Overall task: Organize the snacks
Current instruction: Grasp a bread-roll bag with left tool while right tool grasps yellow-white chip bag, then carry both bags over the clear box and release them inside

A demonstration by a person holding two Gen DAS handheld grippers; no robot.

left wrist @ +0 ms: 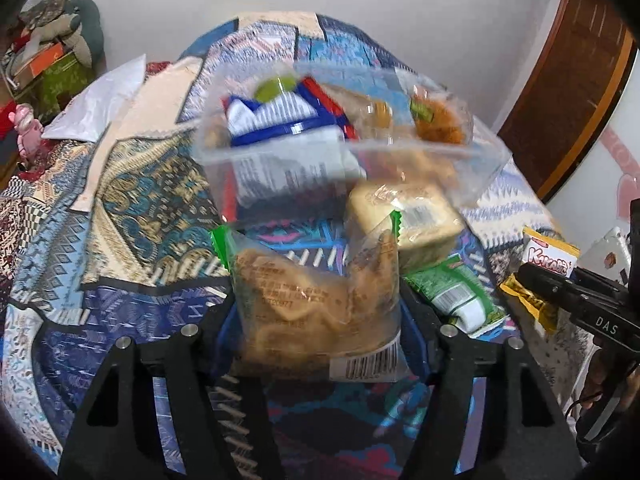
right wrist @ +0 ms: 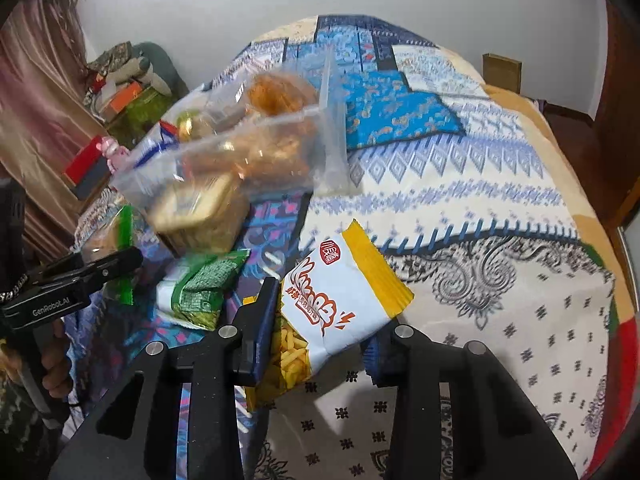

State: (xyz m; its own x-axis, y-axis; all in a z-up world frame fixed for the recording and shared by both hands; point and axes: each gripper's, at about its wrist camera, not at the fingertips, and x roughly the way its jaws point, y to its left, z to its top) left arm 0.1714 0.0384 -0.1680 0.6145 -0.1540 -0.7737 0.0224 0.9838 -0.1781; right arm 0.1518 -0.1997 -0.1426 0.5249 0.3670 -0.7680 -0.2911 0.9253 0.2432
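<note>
Snacks are spread over a patterned bedspread [right wrist: 460, 216], some already inside a clear plastic container [left wrist: 352, 148] lying ahead of both grippers. The left gripper [left wrist: 320, 320] pinches a clear, green-edged pastry packet [left wrist: 316, 300] between its two fingers, holding it raised above the bedspread just in front of the container. The right gripper [right wrist: 320, 340] is clamped on a white-and-yellow fries packet [right wrist: 340, 292], its left finger [right wrist: 260, 320] pressed against the packet's side, the packet tilting up and away from the camera. Between the two grippers, a green wafer packet [right wrist: 204, 292] rests on the bedspread, and a pale, square wrapped cake [left wrist: 404, 216] sits just beyond it, close against the container's near side.
</note>
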